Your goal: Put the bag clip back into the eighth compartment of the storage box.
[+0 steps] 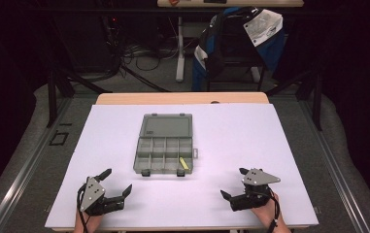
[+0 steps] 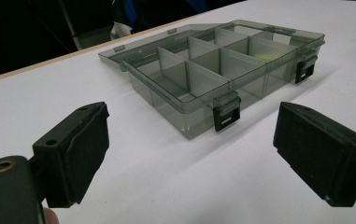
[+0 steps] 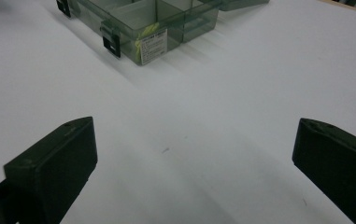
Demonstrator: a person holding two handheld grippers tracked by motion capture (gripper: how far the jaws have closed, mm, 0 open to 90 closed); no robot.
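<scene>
A smoky clear plastic organiser box (image 1: 164, 150) lies in the middle of the white table, its lid (image 1: 167, 126) swung open flat toward the far side. Dividers split it into several compartments, and a yellow item (image 1: 184, 163) lies in the near right one. Two black latches (image 2: 226, 111) hang on its near wall. My left gripper (image 1: 116, 182) rests open near the front left edge, pointing at the box (image 2: 222, 70). My right gripper (image 1: 234, 182) is open near the front right, with the box (image 3: 147, 23) far off ahead of it. Nothing sits between either pair of jaws.
A white sheet (image 1: 270, 145) covers the table, with a wooden strip (image 1: 182, 98) along the far edge. Beyond it stand a chair draped with a blue and white jacket (image 1: 241, 34), cables on the floor (image 1: 139, 56), and dark frame legs.
</scene>
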